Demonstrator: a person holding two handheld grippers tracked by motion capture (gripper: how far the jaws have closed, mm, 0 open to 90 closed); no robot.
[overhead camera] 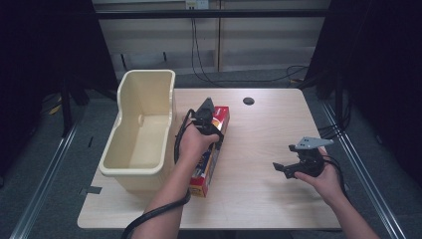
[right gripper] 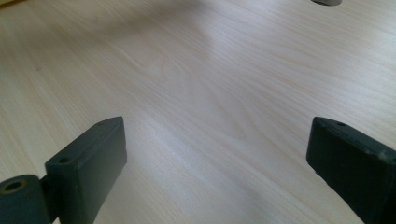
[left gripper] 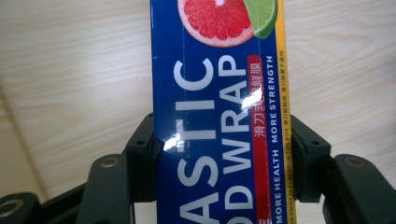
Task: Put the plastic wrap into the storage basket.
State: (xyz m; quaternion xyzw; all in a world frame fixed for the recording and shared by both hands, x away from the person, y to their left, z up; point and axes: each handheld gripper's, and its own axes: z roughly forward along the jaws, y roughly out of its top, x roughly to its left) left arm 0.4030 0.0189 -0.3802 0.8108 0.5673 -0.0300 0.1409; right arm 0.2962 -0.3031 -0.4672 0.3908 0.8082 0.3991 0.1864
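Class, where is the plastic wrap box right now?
The plastic wrap box lies on the table, beside the cream bin, clamped by the left gripper.

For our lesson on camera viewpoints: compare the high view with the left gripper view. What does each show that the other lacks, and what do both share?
High view alone: the cream bin, the right gripper held open above the table, both forearms. Left gripper view alone: the box's print, PLASTIC FOOD WRAP, and a grapefruit slice. Shared: the left gripper closed on the plastic wrap box.

Light wood table (overhead camera: 259,164): 1 cream plastic bin (overhead camera: 142,129) at left edge; 1 dark round grommet (overhead camera: 248,101) near far edge. Cables (overhead camera: 199,59) on floor beyond.
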